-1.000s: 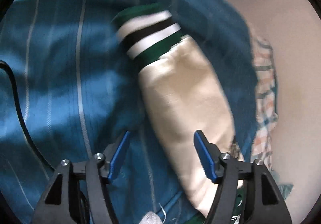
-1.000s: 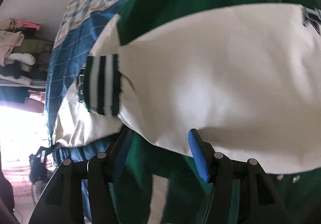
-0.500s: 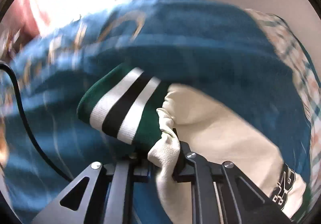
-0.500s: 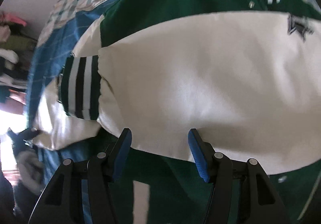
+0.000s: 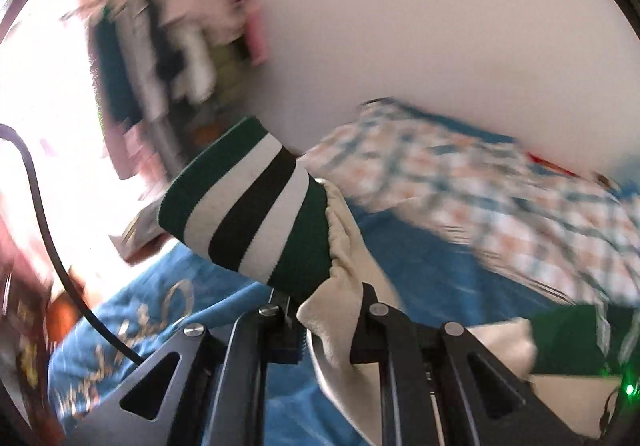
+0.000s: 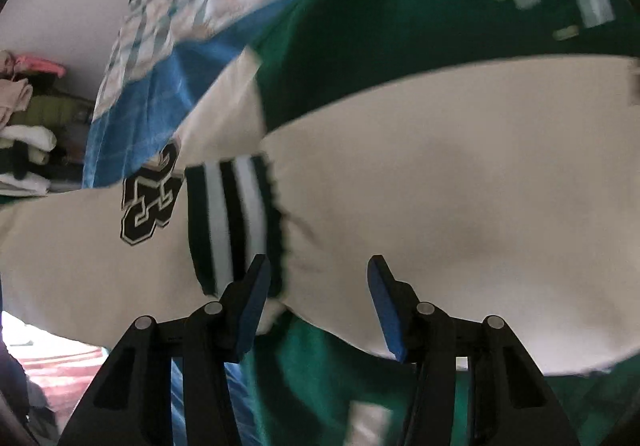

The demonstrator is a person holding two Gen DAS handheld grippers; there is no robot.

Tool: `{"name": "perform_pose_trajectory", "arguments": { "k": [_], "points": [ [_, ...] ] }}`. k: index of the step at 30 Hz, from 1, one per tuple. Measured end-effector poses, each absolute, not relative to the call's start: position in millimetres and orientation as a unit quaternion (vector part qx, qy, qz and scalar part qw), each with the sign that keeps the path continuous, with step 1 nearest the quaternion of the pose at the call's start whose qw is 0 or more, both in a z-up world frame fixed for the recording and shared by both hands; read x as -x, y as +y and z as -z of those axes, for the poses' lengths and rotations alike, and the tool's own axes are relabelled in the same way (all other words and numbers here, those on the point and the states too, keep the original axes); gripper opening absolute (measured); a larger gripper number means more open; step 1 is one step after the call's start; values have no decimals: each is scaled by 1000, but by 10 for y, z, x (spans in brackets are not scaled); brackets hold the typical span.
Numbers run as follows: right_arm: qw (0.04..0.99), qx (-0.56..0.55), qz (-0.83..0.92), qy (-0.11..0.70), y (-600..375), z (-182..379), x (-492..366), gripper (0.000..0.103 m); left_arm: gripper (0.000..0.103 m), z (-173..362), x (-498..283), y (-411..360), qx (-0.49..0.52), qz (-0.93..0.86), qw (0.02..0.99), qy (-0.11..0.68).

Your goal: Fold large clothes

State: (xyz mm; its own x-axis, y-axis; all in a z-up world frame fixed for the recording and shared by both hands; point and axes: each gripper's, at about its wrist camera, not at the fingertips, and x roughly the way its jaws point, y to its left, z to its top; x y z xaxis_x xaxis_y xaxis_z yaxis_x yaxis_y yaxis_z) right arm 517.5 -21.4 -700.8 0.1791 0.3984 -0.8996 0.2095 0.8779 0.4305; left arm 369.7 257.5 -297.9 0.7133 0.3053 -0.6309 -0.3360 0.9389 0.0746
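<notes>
My left gripper (image 5: 326, 320) has its fingers pinching the cream sleeve (image 5: 348, 270) just below its striped cuff (image 5: 248, 206), lifted above the blue bedspread (image 5: 420, 286). Only this view shows the checked blanket (image 5: 480, 190) against the wall. My right gripper (image 6: 316, 302) has its fingers spread, holding nothing, over the green jacket (image 6: 380, 46) on the bed. Only there do I see the number patch (image 6: 150, 202) and the other cuff (image 6: 232, 222).
</notes>
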Motion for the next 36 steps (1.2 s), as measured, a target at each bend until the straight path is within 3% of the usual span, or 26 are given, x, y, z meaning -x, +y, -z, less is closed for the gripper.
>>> {"name": "perform_pose_trajectory", "arguments": {
  "k": [8,15,20,23,25,26,27,29,36],
  "points": [
    [738,-269,74,615,-1971,6682,-4356,53,9,2900,-3682,315,-42,81,920,381],
    [702,-321,181,610,-3310,6915,-3531,53,8,3559,-3404,-1610,-72,213,855,468],
    [687,-327,196,618,-3747,7085,-3154,55,11,4098,-3237,-2256,-107,220,806,539],
    [687,-328,185,621,-3894,7098,-3015,69,14,4218,-3168,-2383,-130,204,798,551],
    [691,-332,177,617,-3966,7073,-2934,72,17,4197,-3141,-2403,-136,198,802,547],
    [692,-339,171,614,-3995,7045,-2901,73,29,4169,-3129,-2390,-133,198,805,543],
    [692,-349,165,611,-4002,7010,-2849,73,62,4134,-3134,-2373,-121,206,805,542],
    [691,-382,139,598,-3990,6962,-2819,73,103,4060,-3158,-2305,-92,212,809,540],
    [708,-418,80,564,-3900,6632,-3133,73,103,4016,-2967,-1502,-117,112,829,535]
  ]
}}
